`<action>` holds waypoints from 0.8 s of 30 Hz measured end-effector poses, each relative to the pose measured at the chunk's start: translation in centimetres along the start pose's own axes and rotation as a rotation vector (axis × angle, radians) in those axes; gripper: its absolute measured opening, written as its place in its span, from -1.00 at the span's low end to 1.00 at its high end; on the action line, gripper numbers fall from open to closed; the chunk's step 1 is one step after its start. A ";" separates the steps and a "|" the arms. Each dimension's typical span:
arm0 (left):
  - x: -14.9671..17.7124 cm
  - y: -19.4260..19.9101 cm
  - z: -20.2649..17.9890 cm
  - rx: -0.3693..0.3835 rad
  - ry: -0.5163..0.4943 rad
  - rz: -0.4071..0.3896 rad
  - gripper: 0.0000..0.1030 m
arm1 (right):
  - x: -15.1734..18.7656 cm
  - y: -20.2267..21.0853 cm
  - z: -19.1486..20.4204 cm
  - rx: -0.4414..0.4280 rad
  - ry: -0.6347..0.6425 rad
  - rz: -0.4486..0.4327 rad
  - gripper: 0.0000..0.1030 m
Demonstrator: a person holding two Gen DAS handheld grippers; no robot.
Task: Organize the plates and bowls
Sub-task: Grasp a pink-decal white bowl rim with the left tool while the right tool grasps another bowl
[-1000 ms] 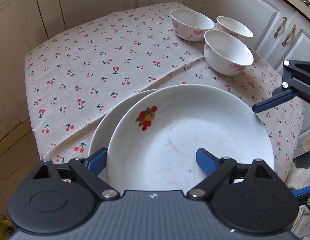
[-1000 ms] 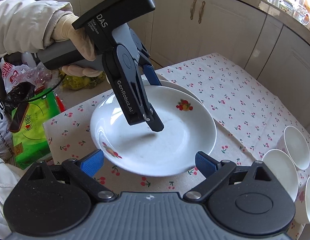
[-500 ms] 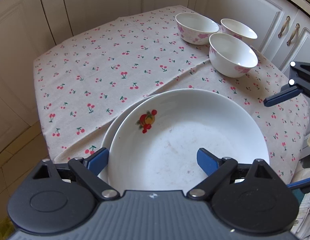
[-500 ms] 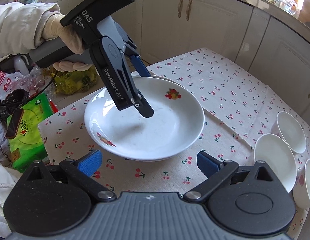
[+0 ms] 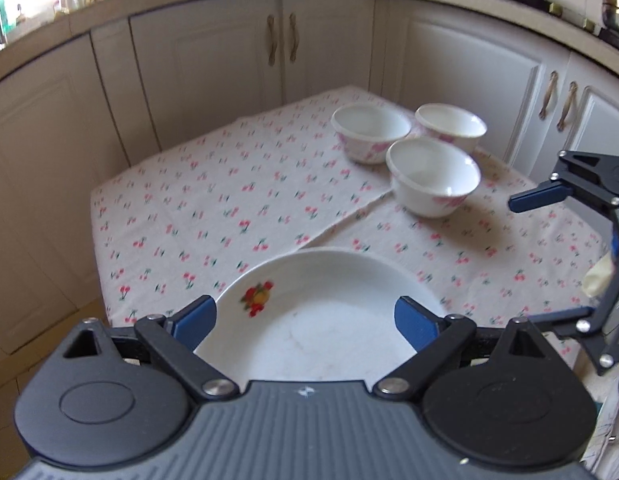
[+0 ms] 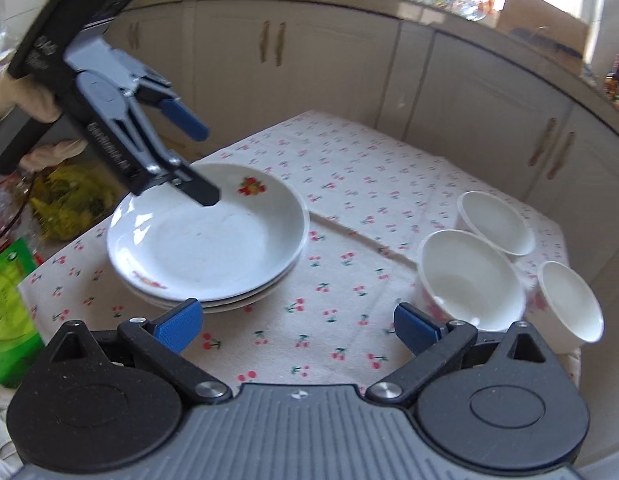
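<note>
Left hand-held gripper (image 6: 203, 164) jaws opening, nothing clamped, above plate stack (image 6: 213, 248); right hand-held gripper (image 6: 295, 326) wide apart, empty, bowls (image 6: 469, 280) just ahead-right.

Black grippers, blue fingers (image 6: 177, 326) (silver screws).

text: none readable | left gripper (image 6: 203, 164) lettering: blurred | green packet (image 6: 9, 312) print: illegible

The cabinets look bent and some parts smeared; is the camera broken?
No: both views are fisheye, so the straight cabinets bow. In the left wrist view the tablecloth is motion-blurred; in the right wrist view the left gripper is smeared and window glare washes out the counter.
</note>
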State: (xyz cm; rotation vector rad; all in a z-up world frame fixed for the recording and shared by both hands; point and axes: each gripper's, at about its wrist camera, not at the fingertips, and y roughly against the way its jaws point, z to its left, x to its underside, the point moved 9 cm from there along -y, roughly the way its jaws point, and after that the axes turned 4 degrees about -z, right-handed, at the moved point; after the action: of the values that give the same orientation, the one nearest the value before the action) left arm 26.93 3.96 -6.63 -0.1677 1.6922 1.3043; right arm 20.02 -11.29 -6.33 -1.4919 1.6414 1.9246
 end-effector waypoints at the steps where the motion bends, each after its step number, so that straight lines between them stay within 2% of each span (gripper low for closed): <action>1: -0.3 0.3 -0.6 0.000 -0.009 -0.018 0.89 | 0.0 0.3 -0.5 0.017 -0.020 -0.014 1.00; 5: -1.3 1.2 -3.4 -0.019 -0.054 -0.083 0.92 | 0.4 1.5 -2.7 0.104 -0.088 -0.062 1.00; 8: -1.8 1.6 -5.4 -0.024 -0.045 -0.122 0.92 | 1.4 1.9 -4.1 0.159 -0.102 -0.066 1.00; 11: -2.0 1.6 -7.0 -0.025 -0.003 -0.146 0.92 | 2.8 2.3 -5.5 0.187 -0.113 -0.062 1.00; 16: -2.6 0.8 -9.0 -0.091 0.050 -0.163 0.92 | 4.5 2.6 -7.4 0.206 -0.147 -0.069 1.00; 24: -6.0 -2.1 -10.6 -0.080 0.187 -0.195 0.92 | 4.7 1.4 -10.4 0.222 -0.178 -0.095 1.00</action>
State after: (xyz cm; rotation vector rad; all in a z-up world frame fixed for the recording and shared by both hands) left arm 25.13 -8.02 -3.91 -0.5028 1.7314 1.2412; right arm 22.53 -22.42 -7.70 -1.2525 1.6145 1.7075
